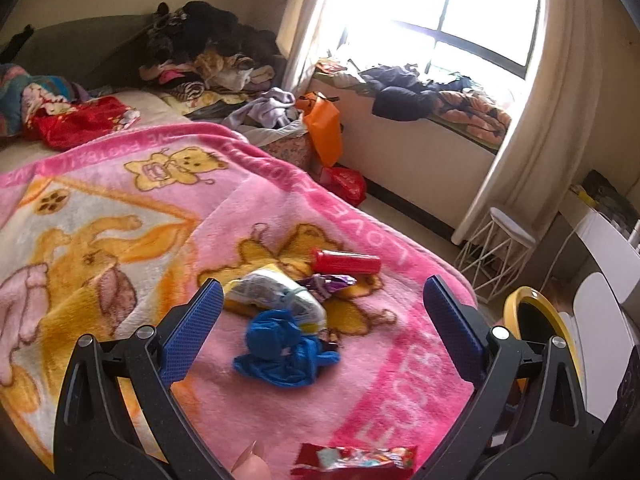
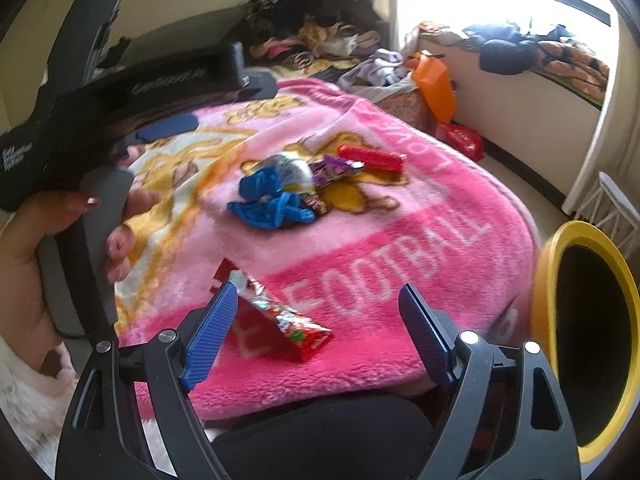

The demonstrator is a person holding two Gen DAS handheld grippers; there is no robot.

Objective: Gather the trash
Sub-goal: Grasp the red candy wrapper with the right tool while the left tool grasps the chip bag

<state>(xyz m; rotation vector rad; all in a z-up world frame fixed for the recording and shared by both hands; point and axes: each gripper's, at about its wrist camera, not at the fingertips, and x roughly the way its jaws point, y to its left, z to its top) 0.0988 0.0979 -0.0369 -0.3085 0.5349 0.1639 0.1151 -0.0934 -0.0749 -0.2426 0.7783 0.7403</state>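
Left claw: the left claw point(image 1: 320, 304) hangs over the pink blanket point(image 1: 120, 208), fingers spread wide, nothing between the blue pads point(image 1: 192, 336).
Right claw: the right claw point(image 2: 316, 328) is just as wide, with no grip on anything; in its own view the red snack wrapper point(image 2: 280, 320) lies between the fingers, its upper end right by the left pad point(image 2: 208, 336) — touching or just in front, hard to say through the blur.
Left hand: seen from the right wrist, the hand point(image 2: 48, 232) wraps the left claw's black handle at the left edge of the picture.
Trash pile: mid-blanket, a crumpled blue bag point(image 1: 280, 352), a white-and-yellow packet point(image 1: 276, 296) touching it on the far side, a purple wrapper point(image 1: 328, 282) beside that, and a red tube point(image 1: 346, 262) lying flat just beyond.
Red wrapper, left view: it pokes in at the bottom edge, near side of the blanket, well apart from the pile.
Bin: a yellow-rimmed bin point(image 2: 580, 320) with a dark inside stands just off the blanket's right edge.
Room: clothes heap point(image 1: 208, 48) at the far end of the bed, an orange bag point(image 1: 324, 128) and a red bag point(image 1: 346, 184) near the window wall, a white wire stool point(image 1: 496, 248) under the curtain point(image 1: 532, 120).
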